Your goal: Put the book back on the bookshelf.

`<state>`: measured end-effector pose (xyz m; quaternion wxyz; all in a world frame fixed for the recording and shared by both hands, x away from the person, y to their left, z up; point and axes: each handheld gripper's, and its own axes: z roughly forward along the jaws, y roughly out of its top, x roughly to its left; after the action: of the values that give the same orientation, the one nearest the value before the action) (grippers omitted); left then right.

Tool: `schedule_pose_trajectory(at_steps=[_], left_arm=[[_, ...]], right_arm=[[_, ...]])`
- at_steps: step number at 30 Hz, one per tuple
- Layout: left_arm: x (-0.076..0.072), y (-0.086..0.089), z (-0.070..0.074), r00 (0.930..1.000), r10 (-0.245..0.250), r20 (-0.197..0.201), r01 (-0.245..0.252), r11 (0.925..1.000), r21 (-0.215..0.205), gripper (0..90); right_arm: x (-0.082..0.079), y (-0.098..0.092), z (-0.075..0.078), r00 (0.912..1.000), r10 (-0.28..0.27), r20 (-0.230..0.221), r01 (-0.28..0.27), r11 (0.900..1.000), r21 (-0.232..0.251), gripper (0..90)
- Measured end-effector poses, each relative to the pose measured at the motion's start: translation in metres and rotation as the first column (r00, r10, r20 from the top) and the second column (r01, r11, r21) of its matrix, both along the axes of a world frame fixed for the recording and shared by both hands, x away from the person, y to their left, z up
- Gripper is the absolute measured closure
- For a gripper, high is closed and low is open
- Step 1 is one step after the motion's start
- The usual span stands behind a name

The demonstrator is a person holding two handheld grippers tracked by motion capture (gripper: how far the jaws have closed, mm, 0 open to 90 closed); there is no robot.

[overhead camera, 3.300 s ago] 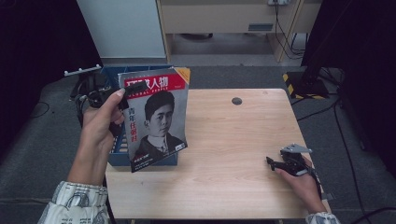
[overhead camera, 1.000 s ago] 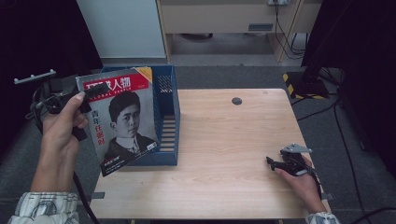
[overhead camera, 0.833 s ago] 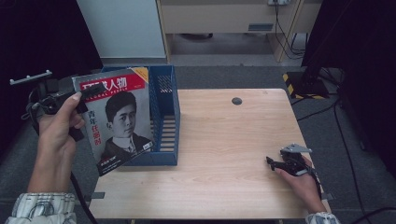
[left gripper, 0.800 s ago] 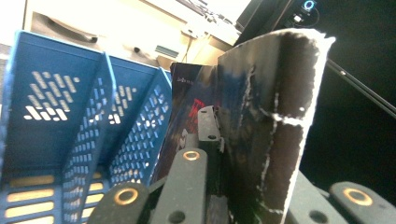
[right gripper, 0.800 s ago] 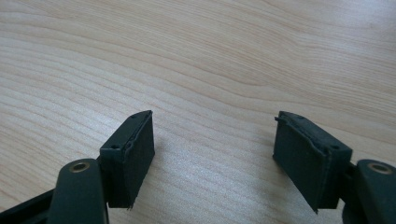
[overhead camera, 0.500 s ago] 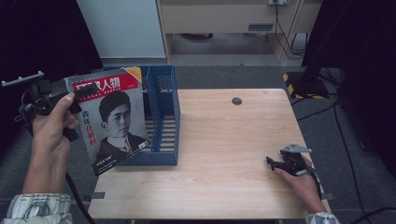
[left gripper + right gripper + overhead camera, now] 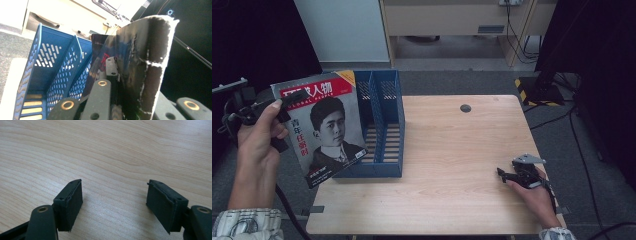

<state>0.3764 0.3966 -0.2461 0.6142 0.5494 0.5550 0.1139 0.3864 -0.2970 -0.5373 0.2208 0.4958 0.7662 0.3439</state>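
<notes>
Magazine (image 7: 324, 127) is clamped at its top-left edge by closed left gripper (image 7: 287, 100), held upright off bench (image 7: 452, 165) w/ blue file rack (image 7: 384, 125) just behind; right gripper (image 7: 503, 173) is rested open, empty.

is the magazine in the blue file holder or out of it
Out: the left gripper holds the magazine up left of the holder.

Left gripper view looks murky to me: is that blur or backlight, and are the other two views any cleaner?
Left gripper view: the magazine sits close and backlit, its cover dark, the background washed out. High view: even light, sharp, dark room edges. Right gripper view: crisp wood grain on the table, soft shadows under the open jaws.
</notes>
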Motion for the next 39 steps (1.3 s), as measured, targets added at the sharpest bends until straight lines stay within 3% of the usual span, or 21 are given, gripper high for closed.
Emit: schedule_pose_trajectory(at_steps=[14,24,32,39], left_arm=[[-0.008,0.018,0.001,0.9996,0.026,0.003,-0.026,0.9996,0.013,86.4],[-0.01,0.032,-0.002,0.999,0.044,0.009,-0.044,0.999,-0.006,86.4],[0.001,0.045,-0.011,0.9985,0.055,0.006,-0.055,0.998,-0.032,86.4],[0.011,0.058,-0.018,0.997,0.077,-0.003,-0.078,0.9966,-0.028,86.4]], right_arm=[[0.0,0.0,0.0,1.0,0.0,0.0,0.0,1.0,0.0,29.0],[0.0,0.0,0.0,1.0,0.0,0.0,0.0,1.0,-0.001,29.0],[0.0,0.0,0.0,1.0,0.0,0.003,0.0,1.0,-0.004,29.0],[0.0,0.001,0.0,1.0,-0.003,0.004,0.003,1.0,-0.004,29.0]])
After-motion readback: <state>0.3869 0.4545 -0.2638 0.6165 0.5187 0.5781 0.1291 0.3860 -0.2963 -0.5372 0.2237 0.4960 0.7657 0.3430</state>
